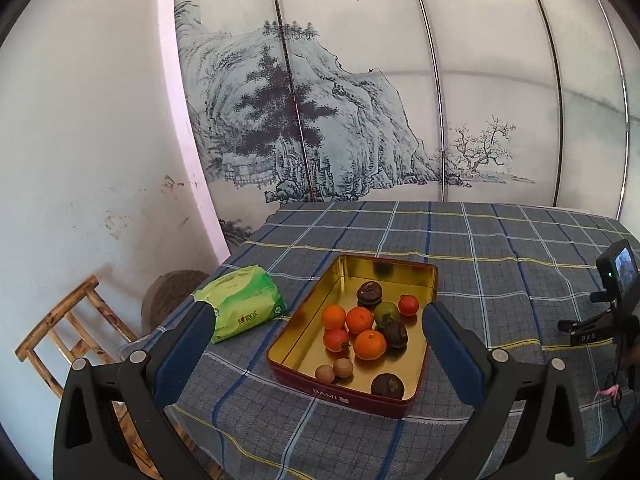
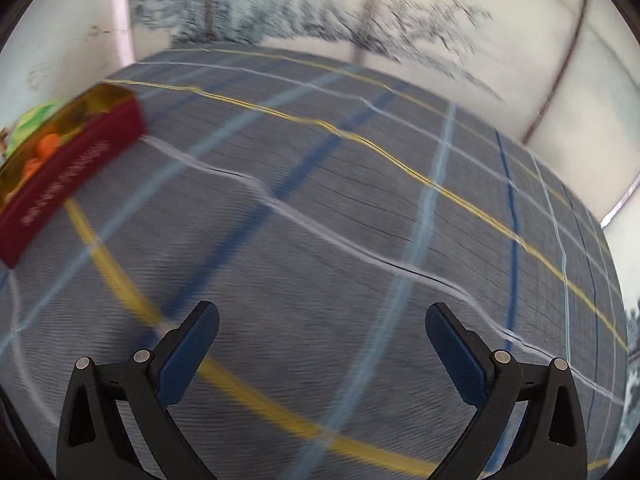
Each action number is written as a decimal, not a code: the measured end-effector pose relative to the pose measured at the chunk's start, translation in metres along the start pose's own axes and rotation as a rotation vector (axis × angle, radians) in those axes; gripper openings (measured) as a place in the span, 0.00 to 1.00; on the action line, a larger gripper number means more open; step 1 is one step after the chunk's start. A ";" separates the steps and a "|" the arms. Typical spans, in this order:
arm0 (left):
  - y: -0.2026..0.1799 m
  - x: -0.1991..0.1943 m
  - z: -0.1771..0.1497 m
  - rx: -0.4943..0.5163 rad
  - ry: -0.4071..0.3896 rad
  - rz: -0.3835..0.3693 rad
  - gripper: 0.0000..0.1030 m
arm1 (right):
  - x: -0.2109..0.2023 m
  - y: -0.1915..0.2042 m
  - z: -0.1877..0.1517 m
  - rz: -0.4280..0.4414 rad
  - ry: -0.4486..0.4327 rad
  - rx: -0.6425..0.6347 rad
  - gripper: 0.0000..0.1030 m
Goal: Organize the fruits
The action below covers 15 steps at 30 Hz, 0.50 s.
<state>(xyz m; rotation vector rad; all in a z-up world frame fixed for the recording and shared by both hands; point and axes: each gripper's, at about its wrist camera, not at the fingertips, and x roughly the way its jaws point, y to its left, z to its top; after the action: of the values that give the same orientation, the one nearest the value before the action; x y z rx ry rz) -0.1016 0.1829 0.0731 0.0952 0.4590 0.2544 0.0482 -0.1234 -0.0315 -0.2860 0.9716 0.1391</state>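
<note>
A dark red tin box [image 1: 344,394] with a gold inside stands on the plaid tablecloth. In it lie several fruits: orange tangerines [image 1: 369,345], red fruits [image 1: 408,304], a green one [image 1: 386,312], dark mangosteens [image 1: 386,385] and two small brown longans [image 1: 325,373]. My left gripper [image 1: 318,330] is open and empty, held above the table in front of the box. My right gripper [image 2: 322,326] is open and empty over bare cloth; its view is blurred. The box [image 2: 60,172] shows at that view's left edge.
A green tissue pack [image 1: 240,304] lies left of the box. A wooden stool [image 1: 76,344] stands off the table's left edge. The other gripper's camera [image 1: 616,284] is at the right. A painted screen [image 1: 360,100] stands behind the table.
</note>
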 end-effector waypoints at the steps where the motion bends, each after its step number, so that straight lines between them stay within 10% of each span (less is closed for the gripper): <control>1: -0.002 0.002 0.001 0.010 0.010 0.009 1.00 | 0.008 -0.015 0.000 0.003 0.017 0.018 0.99; 15: 0.000 0.014 0.011 0.012 0.068 0.085 1.00 | 0.049 -0.099 0.025 0.108 -0.026 0.062 1.00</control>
<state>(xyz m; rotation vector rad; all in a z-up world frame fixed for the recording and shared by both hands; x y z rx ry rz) -0.0849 0.1862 0.0773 0.1184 0.5249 0.3388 0.1196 -0.2110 -0.0411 -0.1745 0.9636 0.2108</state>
